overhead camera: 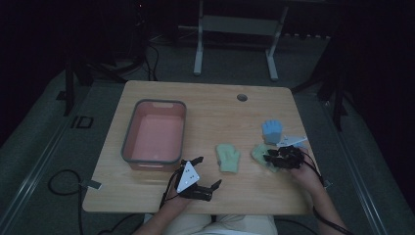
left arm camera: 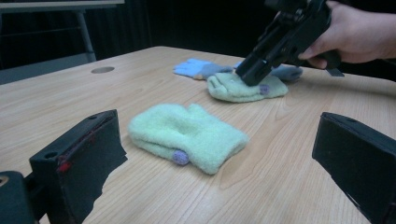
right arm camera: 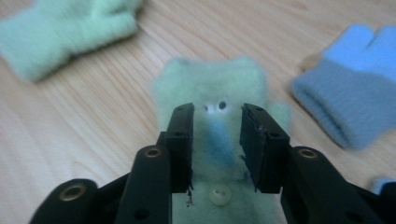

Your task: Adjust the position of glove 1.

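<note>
Right gripper part-open, astride green glove

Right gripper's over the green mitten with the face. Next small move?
Probably close the right gripper on the green mitten: its jaws stand apart, straddling the fabric, right down on it. The left gripper waits open near the other green mitten.

Fuzzy green mitten with button eyes, flat on the table, beside a blue glove
</note>
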Motion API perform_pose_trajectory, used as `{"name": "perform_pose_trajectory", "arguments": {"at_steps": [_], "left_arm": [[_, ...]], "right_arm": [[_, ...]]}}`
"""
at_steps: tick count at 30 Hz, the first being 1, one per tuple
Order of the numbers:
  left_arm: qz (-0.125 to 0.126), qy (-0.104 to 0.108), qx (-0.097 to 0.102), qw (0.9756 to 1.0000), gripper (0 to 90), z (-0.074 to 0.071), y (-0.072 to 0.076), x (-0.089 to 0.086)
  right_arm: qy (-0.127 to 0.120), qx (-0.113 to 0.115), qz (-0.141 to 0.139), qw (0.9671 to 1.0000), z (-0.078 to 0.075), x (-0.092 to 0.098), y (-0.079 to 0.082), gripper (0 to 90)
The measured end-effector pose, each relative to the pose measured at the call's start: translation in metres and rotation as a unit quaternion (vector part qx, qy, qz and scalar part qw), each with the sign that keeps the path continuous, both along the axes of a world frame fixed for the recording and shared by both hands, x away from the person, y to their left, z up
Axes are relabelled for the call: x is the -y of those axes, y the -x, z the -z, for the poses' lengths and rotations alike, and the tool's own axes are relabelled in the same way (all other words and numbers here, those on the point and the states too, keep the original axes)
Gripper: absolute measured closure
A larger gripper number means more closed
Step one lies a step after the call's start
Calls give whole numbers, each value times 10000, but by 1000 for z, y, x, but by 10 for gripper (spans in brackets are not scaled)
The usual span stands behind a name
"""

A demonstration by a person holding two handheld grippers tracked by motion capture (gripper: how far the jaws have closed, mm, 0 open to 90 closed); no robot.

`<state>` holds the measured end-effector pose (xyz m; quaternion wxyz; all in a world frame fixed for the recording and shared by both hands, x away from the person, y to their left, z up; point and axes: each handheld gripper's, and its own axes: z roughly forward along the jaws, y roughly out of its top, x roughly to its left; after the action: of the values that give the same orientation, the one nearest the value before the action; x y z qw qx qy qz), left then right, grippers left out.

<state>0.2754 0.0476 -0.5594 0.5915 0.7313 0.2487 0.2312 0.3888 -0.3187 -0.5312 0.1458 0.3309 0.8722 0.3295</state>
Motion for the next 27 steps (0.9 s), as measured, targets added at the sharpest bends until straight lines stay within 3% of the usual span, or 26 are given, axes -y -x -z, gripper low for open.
{"name": "perform_pose_trajectory", "arguments": {"at_steps": [3, 6, 12, 14, 15, 17, 18, 19, 20, 22, 24, 25, 26, 27], "left_arm": [[7, -6, 8, 10000, 14, 0, 0, 0], [21, 11, -1, 10000, 14, 0, 0, 0], [-46, -16, 3, 10000, 14, 0, 0, 1], [-37, -9, -4, 10000, 14, 0, 0, 1], [-36, -4, -6, 10000, 14, 0, 0, 0], [-27, 2, -13, 10000, 14, 0, 0, 0], [-25, -4, -5, 10000, 14, 0, 0, 0], [-21, -10, 1, 10000, 14, 0, 0, 0], [-20, -13, 8, 10000, 14, 0, 0, 0], [-25, -22, 12, 10000, 14, 0, 0, 0], [-21, -23, 13, 10000, 14, 0, 0, 0], [-17, -21, 11, 10000, 14, 0, 0, 0], [-16, -19, 12, 10000, 14, 0, 0, 0], [-14, -20, 13, 10000, 14, 0, 0, 1]], "right_arm": [[-254, -169, 5, 9995, 9, 4, -4, 617], [-206, -100, -26, 9997, 10, 4, -3, 633], [-206, -99, 50, 9997, 12, 2, -2, 821], [-259, -117, 423, 9987, 11, -3, 0, 856], [-259, -117, 423, 9987, 11, -3, 0, 856], [-317, -111, 780, 9964, 7, -8, 4, 871], [-317, -111, 780, 9964, 7, -8, 4, 871], [-491, -115, 1044, 9933, 1, -10, 8, 873], [-491, -115, 1044, 9933, 1, -10, 8, 873], [-651, 34, 1311, 9892, -13, -15, 15, 875], [-922, 294, 1694, 9808, -40, -22, 27, 876], [-922, 294, 1694, 9808, -40, -22, 27, 876], [-993, 344, 1856, 9770, -49, -25, 31, 876], [-1065, 537, 2177, 9687, -64, -31, 39, 877]]}}
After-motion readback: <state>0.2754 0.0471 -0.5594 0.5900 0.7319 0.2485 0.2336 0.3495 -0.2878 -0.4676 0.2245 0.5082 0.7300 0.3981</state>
